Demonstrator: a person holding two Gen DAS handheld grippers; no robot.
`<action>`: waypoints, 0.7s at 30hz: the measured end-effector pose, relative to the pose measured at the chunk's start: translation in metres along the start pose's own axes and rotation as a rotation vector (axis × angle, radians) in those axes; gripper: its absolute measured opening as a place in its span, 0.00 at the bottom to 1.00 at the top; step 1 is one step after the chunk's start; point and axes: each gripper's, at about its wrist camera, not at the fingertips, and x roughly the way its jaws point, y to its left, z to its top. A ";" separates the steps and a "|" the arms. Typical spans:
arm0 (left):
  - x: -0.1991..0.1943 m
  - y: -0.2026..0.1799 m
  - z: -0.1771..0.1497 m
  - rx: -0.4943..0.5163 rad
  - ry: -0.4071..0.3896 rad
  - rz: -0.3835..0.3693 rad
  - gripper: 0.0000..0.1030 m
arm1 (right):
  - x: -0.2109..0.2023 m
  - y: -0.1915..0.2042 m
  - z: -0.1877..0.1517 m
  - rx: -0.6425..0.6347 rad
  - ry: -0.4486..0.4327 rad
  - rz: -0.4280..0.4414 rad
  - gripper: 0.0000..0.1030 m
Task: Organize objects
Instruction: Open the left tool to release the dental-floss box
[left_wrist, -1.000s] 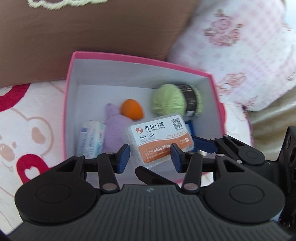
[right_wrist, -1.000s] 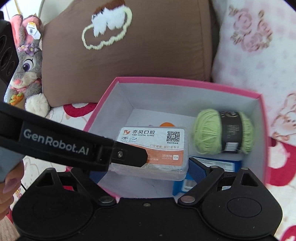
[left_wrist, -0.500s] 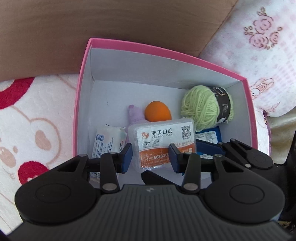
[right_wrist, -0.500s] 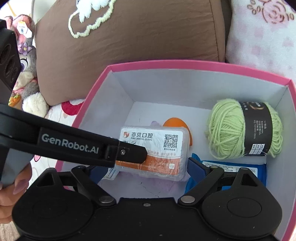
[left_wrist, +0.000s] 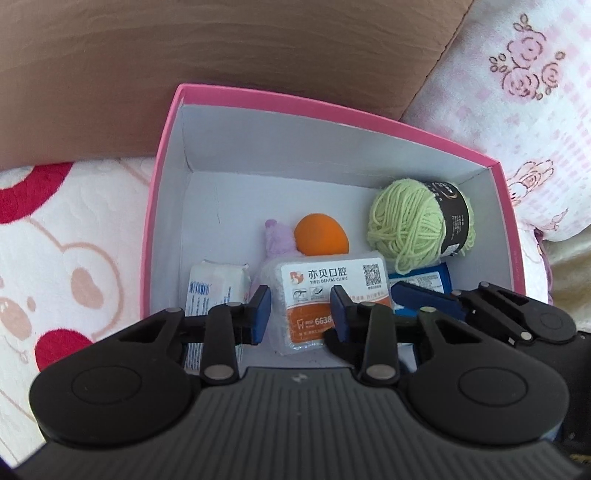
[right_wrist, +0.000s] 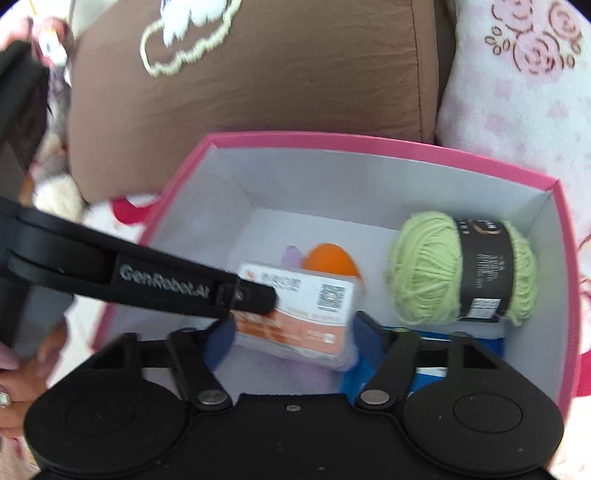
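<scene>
1. Left wrist view: the clear plastic dental floss box with an orange-and-white label (left_wrist: 325, 299) sits between the fingers of the left gripper (left_wrist: 301, 310), its long axis running across the gap; whether the blue pads clamp it or merely flank it I cannot tell. It is low inside the pink cardboard box with white walls (left_wrist: 258, 147), in front of the orange ball (left_wrist: 320, 240)
2. Right wrist view: the right gripper (right_wrist: 291, 336) is spread wide, blue pads just outside the floss box's short ends, not touching, hovering over the pink box near the green yarn ball (right_wrist: 458, 269)
</scene>
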 end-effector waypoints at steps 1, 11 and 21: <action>0.001 -0.001 -0.001 0.001 -0.009 0.004 0.34 | 0.001 -0.001 0.000 -0.005 0.002 -0.010 0.60; -0.014 -0.010 -0.006 0.035 -0.062 0.059 0.40 | -0.013 -0.010 -0.006 0.048 -0.071 0.020 0.61; -0.053 -0.023 -0.025 0.068 -0.084 0.081 0.55 | -0.055 0.001 -0.022 0.020 -0.152 0.022 0.63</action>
